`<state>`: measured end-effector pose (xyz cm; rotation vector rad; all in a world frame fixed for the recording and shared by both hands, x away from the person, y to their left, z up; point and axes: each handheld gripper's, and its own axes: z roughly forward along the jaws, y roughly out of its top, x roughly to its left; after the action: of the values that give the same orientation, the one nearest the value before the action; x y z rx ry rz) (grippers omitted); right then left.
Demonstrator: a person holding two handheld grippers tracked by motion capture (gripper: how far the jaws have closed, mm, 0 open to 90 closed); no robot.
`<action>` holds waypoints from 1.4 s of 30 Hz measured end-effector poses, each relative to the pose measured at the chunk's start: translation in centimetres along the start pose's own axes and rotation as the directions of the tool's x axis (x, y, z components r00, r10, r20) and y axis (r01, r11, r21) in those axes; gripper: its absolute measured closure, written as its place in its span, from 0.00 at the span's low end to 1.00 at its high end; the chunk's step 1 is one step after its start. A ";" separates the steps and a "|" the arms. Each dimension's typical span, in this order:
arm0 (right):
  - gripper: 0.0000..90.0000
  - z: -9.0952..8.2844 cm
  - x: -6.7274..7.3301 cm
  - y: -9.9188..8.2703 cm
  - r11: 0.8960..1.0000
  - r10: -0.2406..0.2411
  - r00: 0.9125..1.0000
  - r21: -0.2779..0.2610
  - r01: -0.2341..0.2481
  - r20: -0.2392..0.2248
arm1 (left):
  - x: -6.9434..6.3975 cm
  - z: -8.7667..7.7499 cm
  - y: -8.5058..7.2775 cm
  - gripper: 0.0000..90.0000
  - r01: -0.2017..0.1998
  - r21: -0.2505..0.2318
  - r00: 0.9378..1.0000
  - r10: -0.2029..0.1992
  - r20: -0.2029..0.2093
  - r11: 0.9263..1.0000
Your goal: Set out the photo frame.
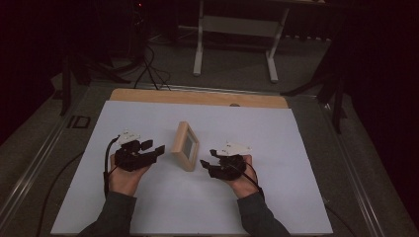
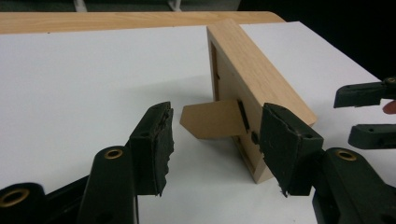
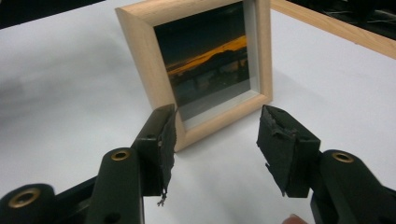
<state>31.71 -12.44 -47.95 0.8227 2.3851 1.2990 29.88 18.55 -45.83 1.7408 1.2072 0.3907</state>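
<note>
Here one wooden photo frame (image 1: 186, 146) stands on the worktop (image 1: 276, 197) between two claws, left claw (image 1: 153, 147) and right claw (image 1: 207, 163), both spread apart, gripping nothing.

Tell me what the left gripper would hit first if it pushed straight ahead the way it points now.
Most likely the fold-out stand on the back of the wooden picture frame. It lies between the open jaws of the left gripper, just ahead of them. The right-hand pad might brush the frame's near corner first; depth is hard to judge.
</note>
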 end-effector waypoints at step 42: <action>0.50 -1.0 -0.7 0.1 0.999 0.023 0.999 -0.028 -0.022 0.026 | -3.6 4.1 0.1 0.39 -0.071 0.075 0.996 0.067 0.054 0.995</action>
<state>31.79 -13.54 -47.29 0.8558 2.3392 1.3185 31.10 13.39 -46.91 1.8514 1.1408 0.3429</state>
